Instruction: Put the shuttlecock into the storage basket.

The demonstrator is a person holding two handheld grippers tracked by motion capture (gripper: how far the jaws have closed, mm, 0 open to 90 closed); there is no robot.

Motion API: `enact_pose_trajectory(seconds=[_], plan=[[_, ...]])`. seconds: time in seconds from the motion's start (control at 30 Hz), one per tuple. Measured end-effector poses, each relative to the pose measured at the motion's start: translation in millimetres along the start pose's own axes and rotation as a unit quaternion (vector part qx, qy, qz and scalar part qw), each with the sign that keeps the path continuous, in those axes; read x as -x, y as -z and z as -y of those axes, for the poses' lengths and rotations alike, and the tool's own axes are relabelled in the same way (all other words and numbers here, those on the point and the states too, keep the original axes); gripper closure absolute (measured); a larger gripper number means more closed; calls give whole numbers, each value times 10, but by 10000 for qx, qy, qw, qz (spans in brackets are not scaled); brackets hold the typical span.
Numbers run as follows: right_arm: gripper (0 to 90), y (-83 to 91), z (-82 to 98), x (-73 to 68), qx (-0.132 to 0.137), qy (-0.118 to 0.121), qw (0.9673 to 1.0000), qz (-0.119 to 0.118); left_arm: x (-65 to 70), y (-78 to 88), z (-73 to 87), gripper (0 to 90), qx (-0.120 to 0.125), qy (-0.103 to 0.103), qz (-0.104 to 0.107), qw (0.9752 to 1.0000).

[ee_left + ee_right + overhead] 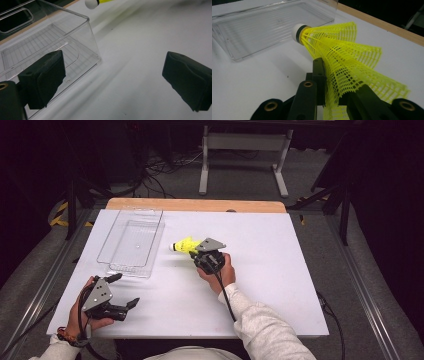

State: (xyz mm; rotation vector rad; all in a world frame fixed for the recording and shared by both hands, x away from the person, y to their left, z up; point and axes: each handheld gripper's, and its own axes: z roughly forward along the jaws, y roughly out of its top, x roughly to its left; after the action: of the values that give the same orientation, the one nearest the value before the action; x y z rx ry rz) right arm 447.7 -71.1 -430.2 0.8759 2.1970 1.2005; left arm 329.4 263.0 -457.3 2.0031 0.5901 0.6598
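At the table's near edge, the left gripper (pixel 121 292) rests low with its jaws spread wide and nothing between them, just short of the clear plastic bin (pixel 131 242). Toward mid-table, the right gripper (pixel 197 251) is clenched on the skirt of a yellow shuttlecock (pixel 185 245), its white cork tip (pixel 297 32) pointing at the bin and held above the white tabletop (pixel 280 265).

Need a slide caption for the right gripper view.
Right tool pinching a yellow shuttlecock by its skirt, cork toward the clear tray.

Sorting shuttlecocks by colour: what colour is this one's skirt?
Yellow mesh skirt, white cork tip; clearest in the right gripper view.
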Motion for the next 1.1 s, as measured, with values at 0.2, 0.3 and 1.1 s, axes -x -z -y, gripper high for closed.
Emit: enact_pose_trajectory(seconds=[0.2,0.3,1.1], plan=[[829,26,-32,-16,74,-9,10000,-7,2,-1,0,58,5,1,24,10000],[829,36,-48,-40,109,2,9999,-47,2,0,1,58,10,2,30,10000],[830,45,-231,-158,280,153,9993,-193,-5,14,2,57,58,50,82,9999]])
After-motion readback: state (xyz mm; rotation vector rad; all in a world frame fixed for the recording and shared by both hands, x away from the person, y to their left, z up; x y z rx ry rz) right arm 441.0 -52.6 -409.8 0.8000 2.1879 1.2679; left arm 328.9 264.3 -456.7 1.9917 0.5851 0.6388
